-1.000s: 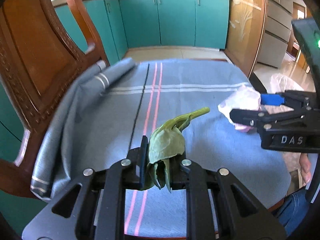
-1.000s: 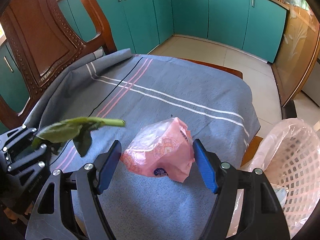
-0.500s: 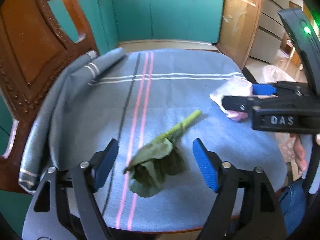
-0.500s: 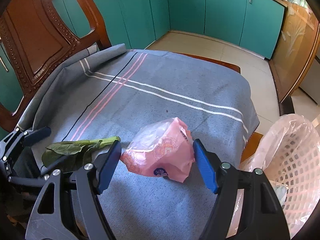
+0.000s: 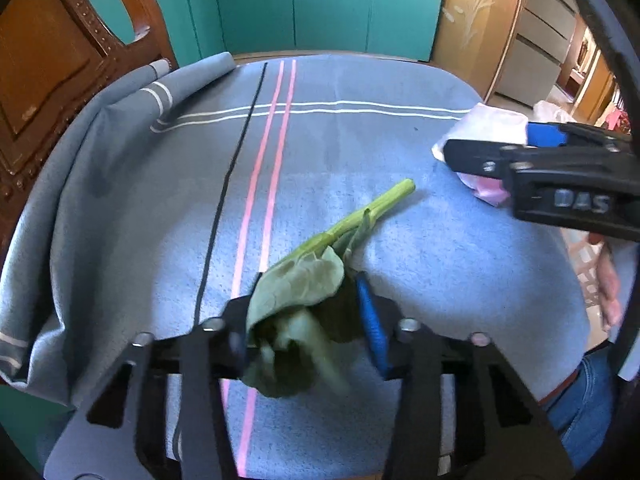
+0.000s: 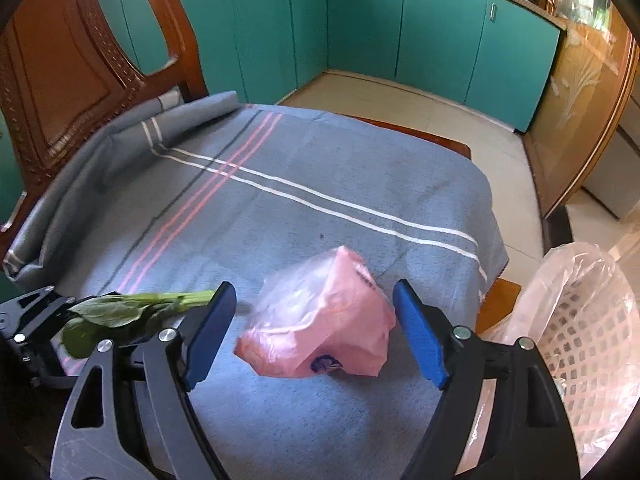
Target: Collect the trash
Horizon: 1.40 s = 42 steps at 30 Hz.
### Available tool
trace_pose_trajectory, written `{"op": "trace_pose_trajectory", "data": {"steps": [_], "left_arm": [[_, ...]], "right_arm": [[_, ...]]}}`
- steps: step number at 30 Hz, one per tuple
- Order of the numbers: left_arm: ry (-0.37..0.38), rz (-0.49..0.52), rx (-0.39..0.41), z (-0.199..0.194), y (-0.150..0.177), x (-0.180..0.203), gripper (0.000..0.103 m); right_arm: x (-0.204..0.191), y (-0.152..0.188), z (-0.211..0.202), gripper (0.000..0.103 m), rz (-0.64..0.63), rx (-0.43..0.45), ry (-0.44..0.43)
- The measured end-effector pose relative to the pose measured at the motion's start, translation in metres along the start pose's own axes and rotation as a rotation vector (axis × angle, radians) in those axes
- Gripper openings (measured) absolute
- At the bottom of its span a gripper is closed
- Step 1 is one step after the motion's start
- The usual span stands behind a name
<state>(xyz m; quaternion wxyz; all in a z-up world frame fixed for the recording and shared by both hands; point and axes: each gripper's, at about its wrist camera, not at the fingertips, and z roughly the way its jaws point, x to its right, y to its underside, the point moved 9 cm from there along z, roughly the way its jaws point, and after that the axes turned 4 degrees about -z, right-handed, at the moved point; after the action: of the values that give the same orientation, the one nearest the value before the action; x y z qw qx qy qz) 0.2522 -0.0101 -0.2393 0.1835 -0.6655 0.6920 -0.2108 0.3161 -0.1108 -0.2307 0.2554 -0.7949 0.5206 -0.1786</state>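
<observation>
A green leafy vegetable stalk [image 5: 320, 264] lies on the blue-grey striped tablecloth [image 5: 340, 140]; its leaf end sits between the fingers of my left gripper [image 5: 304, 320], which are closing around it. It also shows in the right wrist view [image 6: 132, 312]. A crumpled pink plastic bag [image 6: 324, 320] lies on the cloth between the blue pads of my right gripper [image 6: 316, 320], which is open around it without touching. The bag also shows in the left wrist view [image 5: 488, 120].
A white lattice bin lined with a clear plastic bag [image 6: 580, 340] stands off the table's right edge. A carved wooden chair back [image 6: 60, 80] rises at the left, with the cloth bunched against it. Teal cabinets [image 6: 360, 32] line the far wall.
My left gripper held the leaf, opened and let it drop on the cloth, and now closes on the leaf end again. My right gripper stays open around the pink bag.
</observation>
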Motion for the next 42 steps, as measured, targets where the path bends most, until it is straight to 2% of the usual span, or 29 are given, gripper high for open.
{"op": "trace_pose_trajectory", "data": {"steps": [3,6,10,11,13,20,29,36,42], "left_arm": [[-0.012,-0.002,0.012,-0.006,-0.001,-0.003,0.021],[-0.011,-0.022,0.024,-0.012,-0.001,-0.007,0.019],[-0.017,-0.06,0.044,-0.021,0.001,-0.018,0.018],[-0.02,-0.066,0.047,-0.022,0.001,-0.02,0.017],[-0.025,-0.083,0.055,-0.026,0.002,-0.024,0.017],[-0.066,-0.105,0.104,-0.039,-0.001,-0.033,0.017],[-0.086,-0.084,0.177,-0.063,-0.009,-0.025,0.017],[-0.04,-0.057,0.215,-0.081,-0.018,0.0,0.017],[0.045,-0.01,0.256,-0.093,-0.04,0.044,0.017]], "right_arm": [[0.003,0.002,0.009,0.079,0.003,-0.017,0.018],[0.002,0.006,0.019,0.079,0.02,-0.043,0.004],[-0.001,0.009,0.028,0.078,0.024,-0.062,-0.008],[-0.002,0.009,0.028,0.07,0.026,-0.06,-0.015],[-0.005,0.008,0.028,0.062,0.027,-0.062,-0.032],[-0.017,-0.002,0.01,0.06,0.005,-0.005,-0.059],[-0.004,-0.013,-0.035,0.06,0.03,0.099,-0.051],[0.031,-0.014,-0.087,0.06,0.076,0.205,-0.015],[0.102,0.008,-0.136,0.06,0.182,0.291,0.11]]}}
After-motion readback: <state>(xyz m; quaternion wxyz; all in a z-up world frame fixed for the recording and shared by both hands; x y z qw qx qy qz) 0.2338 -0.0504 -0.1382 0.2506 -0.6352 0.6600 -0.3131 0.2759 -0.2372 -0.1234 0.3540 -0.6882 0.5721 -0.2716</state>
